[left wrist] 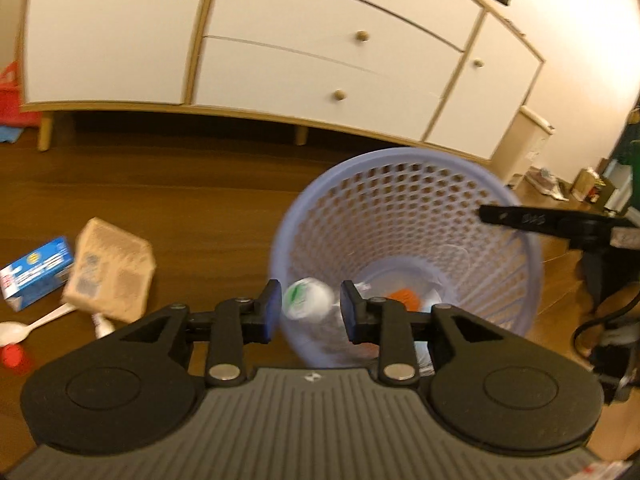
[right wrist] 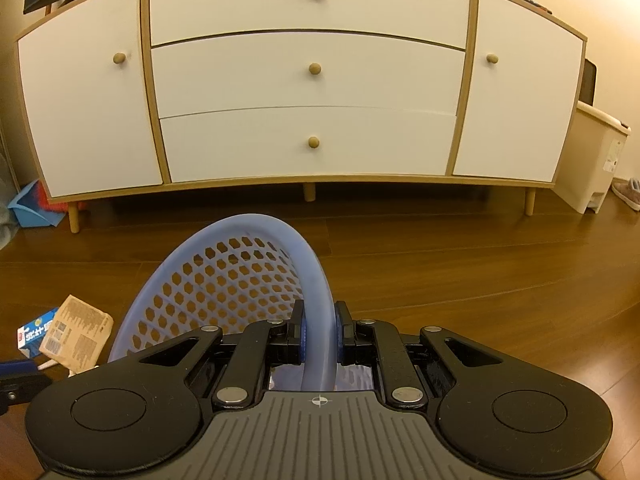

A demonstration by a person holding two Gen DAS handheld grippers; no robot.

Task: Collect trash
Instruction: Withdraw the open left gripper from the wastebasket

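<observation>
While the left gripper (left wrist: pixel 308 312) hangs open over the lilac basket (left wrist: pixel 404 168), a white crumpled scrap (left wrist: pixel 307 300) blurred between its fingers, right gripper (right wrist: pixel 319 332) clamped on the basket rim, brown packet (left wrist: pixel 110 270), blue box (left wrist: pixel 34 274) on the floor beside.

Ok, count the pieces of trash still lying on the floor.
5: blue box, brown carton, white spoon, red cap, and a small white piece under the carton. The left gripper may hide more.
</observation>
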